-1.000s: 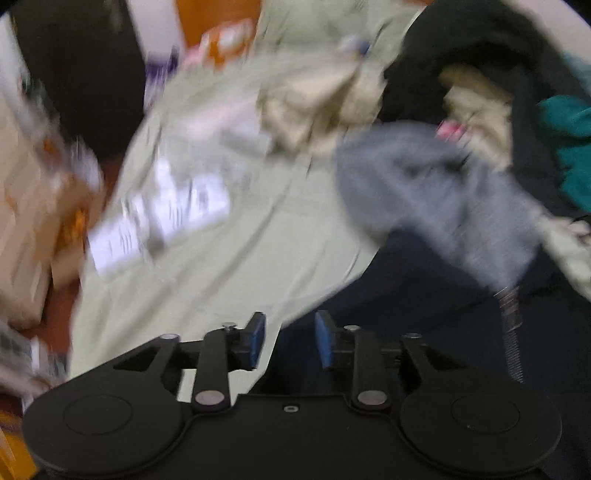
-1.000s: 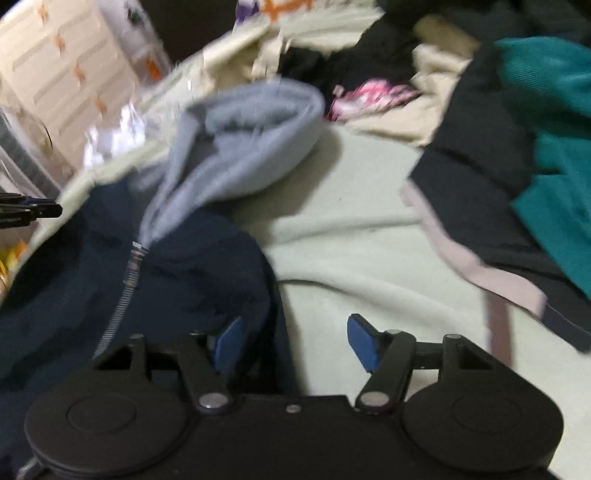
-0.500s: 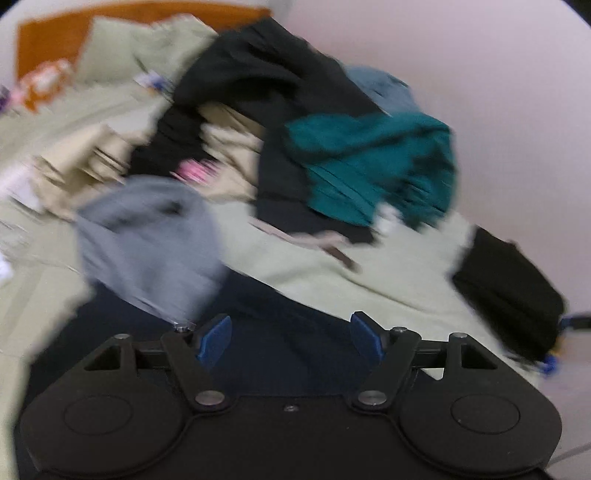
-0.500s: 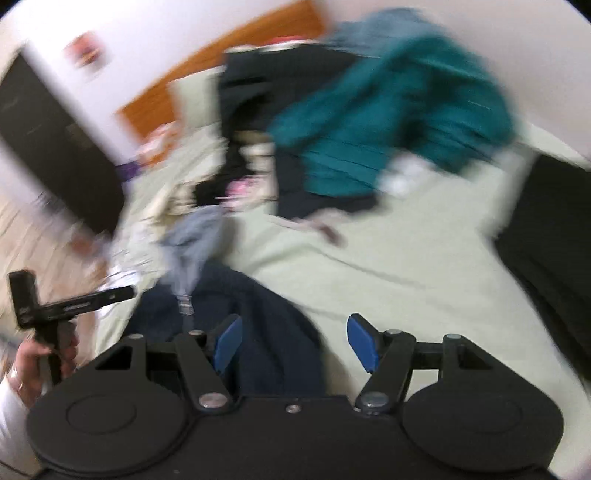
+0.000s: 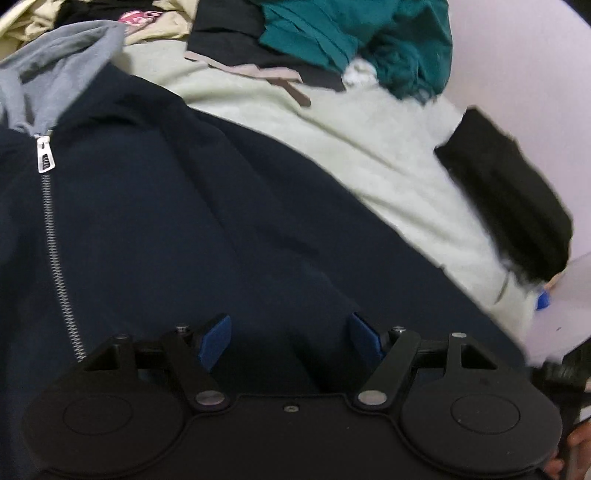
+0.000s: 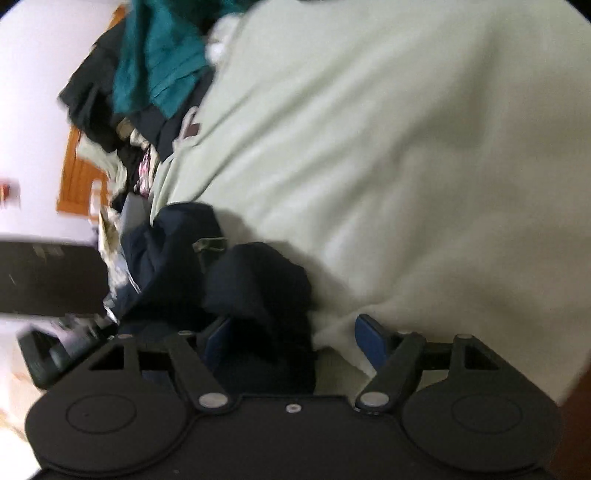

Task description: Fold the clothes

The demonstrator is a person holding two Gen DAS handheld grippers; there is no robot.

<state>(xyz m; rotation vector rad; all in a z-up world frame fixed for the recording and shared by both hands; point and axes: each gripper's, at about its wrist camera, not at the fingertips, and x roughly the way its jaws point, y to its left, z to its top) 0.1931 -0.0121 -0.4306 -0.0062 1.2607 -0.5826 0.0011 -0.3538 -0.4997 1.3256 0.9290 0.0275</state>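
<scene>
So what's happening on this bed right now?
A person with a gripper in each hand is working on a navy zip hoodie spread on a pale green bedsheet. The left gripper is open over the hoodie's body, gripping nothing. The right gripper, jaws just opened wider, has a bunched navy part between its pads, not pinched. No fold is visible yet. A pile of other clothes waits farther back.

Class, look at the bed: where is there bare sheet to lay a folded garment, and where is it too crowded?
Bare sheet lies between the navy hoodie, the clothes pile and the black garment; the right wrist view shows it wide. The pile is crowded.
</scene>
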